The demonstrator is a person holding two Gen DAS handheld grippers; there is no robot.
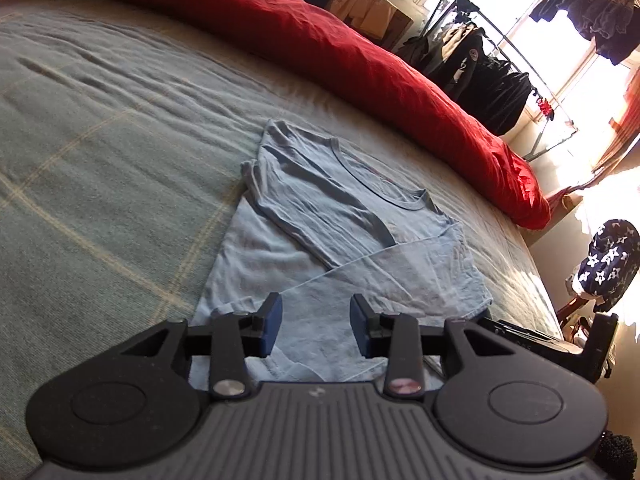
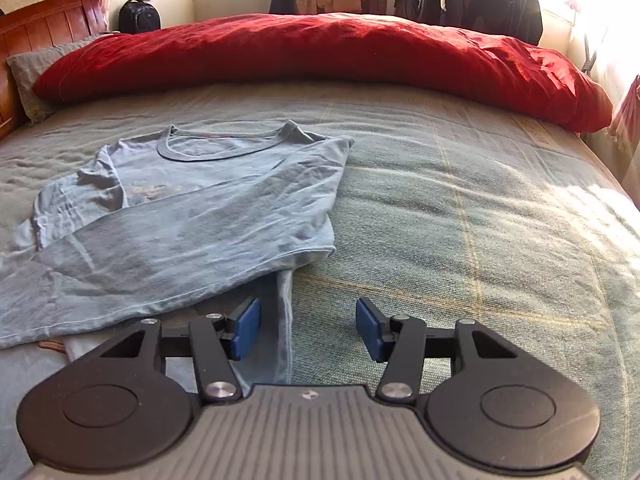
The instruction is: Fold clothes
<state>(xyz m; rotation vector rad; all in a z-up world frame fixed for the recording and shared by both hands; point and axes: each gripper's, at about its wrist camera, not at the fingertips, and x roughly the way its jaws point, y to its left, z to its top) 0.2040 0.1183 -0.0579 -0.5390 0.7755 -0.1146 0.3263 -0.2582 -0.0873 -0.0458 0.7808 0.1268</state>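
Here a light blue shirt (image 2: 192,208) lies flat on the bed cover (image 2: 460,200), a grey-green cloth with thin yellow lines and small wrinkles. One side of the shirt is folded over its middle, and its round neck points at the long red quilt (image 2: 320,52) along the far side of the bed. To the right of the shirt the bed cover is wide and bare. The left gripper (image 1: 316,328) hangs over the near end of the shirt with its jaws partly open and nothing in them. The right gripper (image 2: 308,330) is above the shirt's near right edge, jaws open wider, holding nothing. Its blue pads (image 2: 370,330) look smooth and flat
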